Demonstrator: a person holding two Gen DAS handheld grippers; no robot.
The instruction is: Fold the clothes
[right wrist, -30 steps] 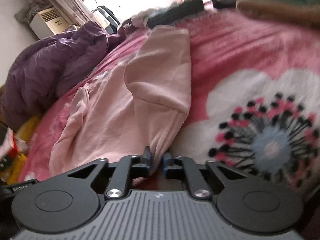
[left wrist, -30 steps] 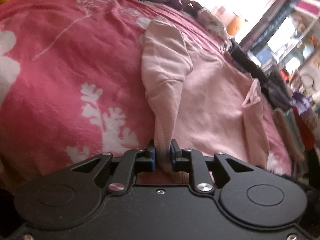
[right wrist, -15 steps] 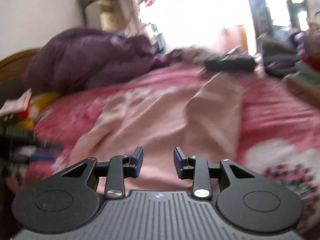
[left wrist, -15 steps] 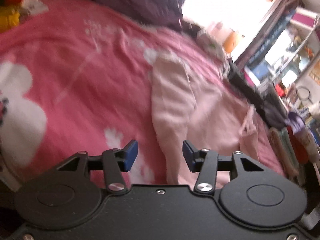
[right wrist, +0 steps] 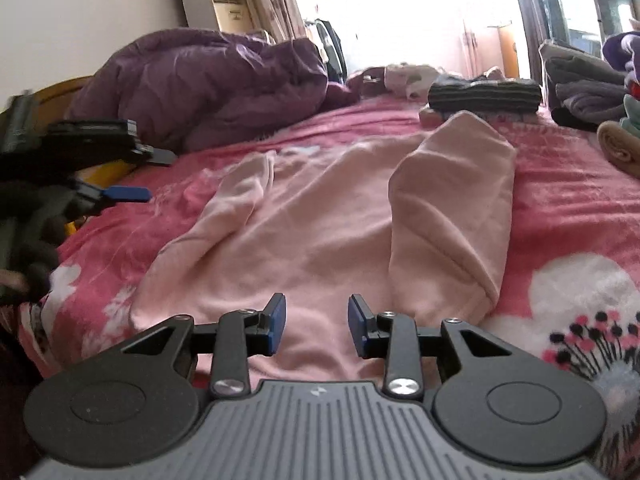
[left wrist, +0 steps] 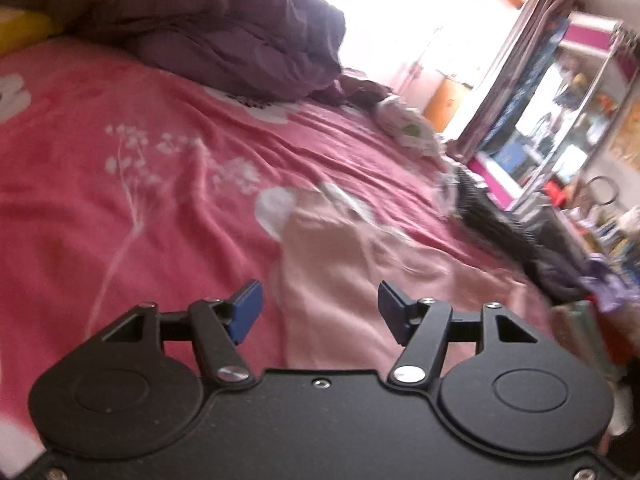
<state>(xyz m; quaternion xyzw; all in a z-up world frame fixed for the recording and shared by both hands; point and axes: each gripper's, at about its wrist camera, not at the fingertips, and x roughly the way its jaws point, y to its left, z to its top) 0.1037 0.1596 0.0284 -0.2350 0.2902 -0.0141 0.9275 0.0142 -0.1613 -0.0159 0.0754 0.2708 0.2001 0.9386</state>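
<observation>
The pink top (right wrist: 320,216) lies flat on the bed (right wrist: 572,216), both sleeves folded in. The left gripper (left wrist: 320,312) and right gripper (right wrist: 316,328) gape wide, holding nothing.

Soft matt cloth in the pink garment (right wrist: 320,216); fleecy pink blanket (left wrist: 120,208); puffy, faintly glossy purple quilt (right wrist: 208,76).

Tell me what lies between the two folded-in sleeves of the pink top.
In the right wrist view, only the pink top's own flat body lies between the left sleeve and the right sleeve; nothing else rests there. The right gripper hangs open over its near hem.
</observation>
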